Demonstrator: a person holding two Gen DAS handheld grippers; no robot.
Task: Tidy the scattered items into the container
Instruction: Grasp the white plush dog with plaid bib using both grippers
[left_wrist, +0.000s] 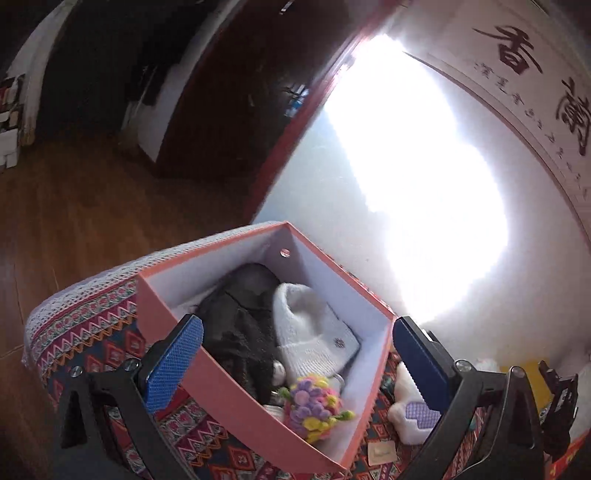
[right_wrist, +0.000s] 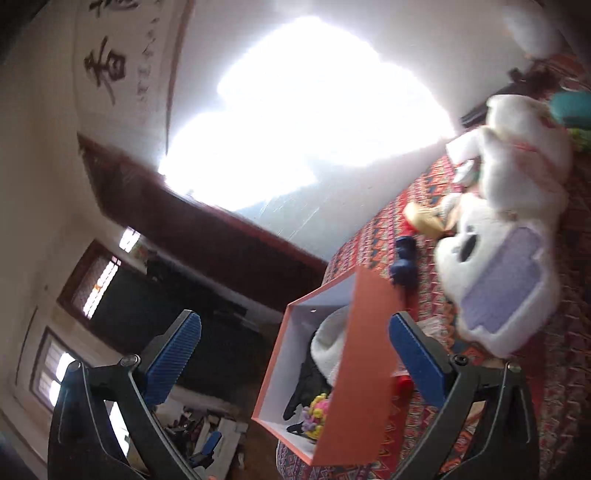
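Note:
An orange box (left_wrist: 225, 398) with a white inside sits on a patterned cloth (left_wrist: 92, 332). Inside lie a black glove (left_wrist: 240, 332), a white knit hat (left_wrist: 310, 332) and a crocheted flower bunch (left_wrist: 317, 402). My left gripper (left_wrist: 299, 363) hangs open above the box, its blue pads (left_wrist: 173, 363) spread wide with nothing between them. In the right wrist view the same box (right_wrist: 365, 369) appears tilted, and my right gripper (right_wrist: 295, 363) stands open and holds nothing. A white plush toy (right_wrist: 498, 273) with a lilac patch lies on the cloth beside the box, also the plush toy (left_wrist: 410, 410).
A dark blue object (right_wrist: 404, 258) and a yellowish item (right_wrist: 424, 218) lie on the cloth past the box. A small card (left_wrist: 382, 452) rests by the box. A white wall with calligraphy (left_wrist: 517, 51) stands behind. Wooden floor (left_wrist: 74, 206) lies to the left.

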